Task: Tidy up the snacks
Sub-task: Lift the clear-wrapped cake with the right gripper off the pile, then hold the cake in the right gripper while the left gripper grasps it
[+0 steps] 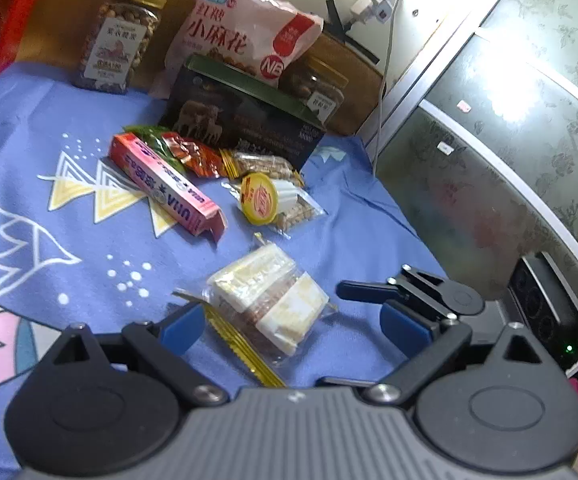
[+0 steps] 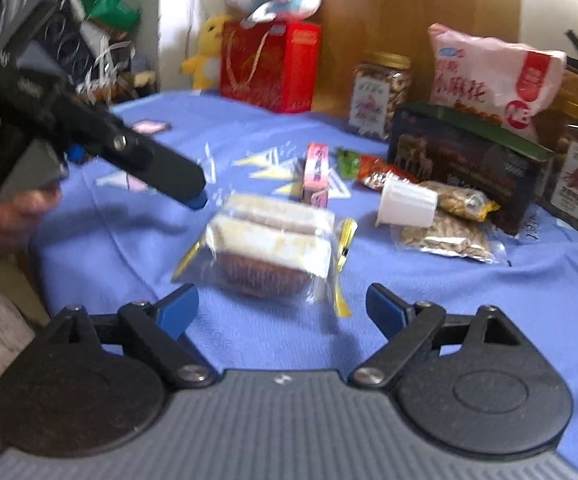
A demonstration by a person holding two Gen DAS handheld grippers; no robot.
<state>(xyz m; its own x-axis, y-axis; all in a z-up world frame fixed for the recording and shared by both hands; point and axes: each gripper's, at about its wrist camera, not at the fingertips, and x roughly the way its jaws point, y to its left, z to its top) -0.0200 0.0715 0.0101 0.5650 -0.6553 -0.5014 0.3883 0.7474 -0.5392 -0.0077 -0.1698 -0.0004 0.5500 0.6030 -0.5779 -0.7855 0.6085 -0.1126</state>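
I am hovering both grippers, left [image 1: 289,316] and right [image 2: 283,308], jaws apart and empty, over the wrapped cake [image 2: 271,240], judging it soft, light, crinkly-slippery, best pinched gently across its firmer sides.

The wrapped cake pack [image 1: 269,300] lies on the bench [image 1: 49,200] just ahead of me. Beyond it sit the long carton [image 1: 167,184] and jelly cup [image 1: 260,199], with the tin box [image 1: 245,120] and jar [image 1: 119,40] behind.

Bare blue cloth [image 2: 249,344] at near edge, open approach; wrapped cake [image 2: 269,240] mid-cloth blocks centre; pink box [image 1: 167,184], jelly cup [image 2: 407,202], dark tin [image 1: 245,120] crowd far edge.
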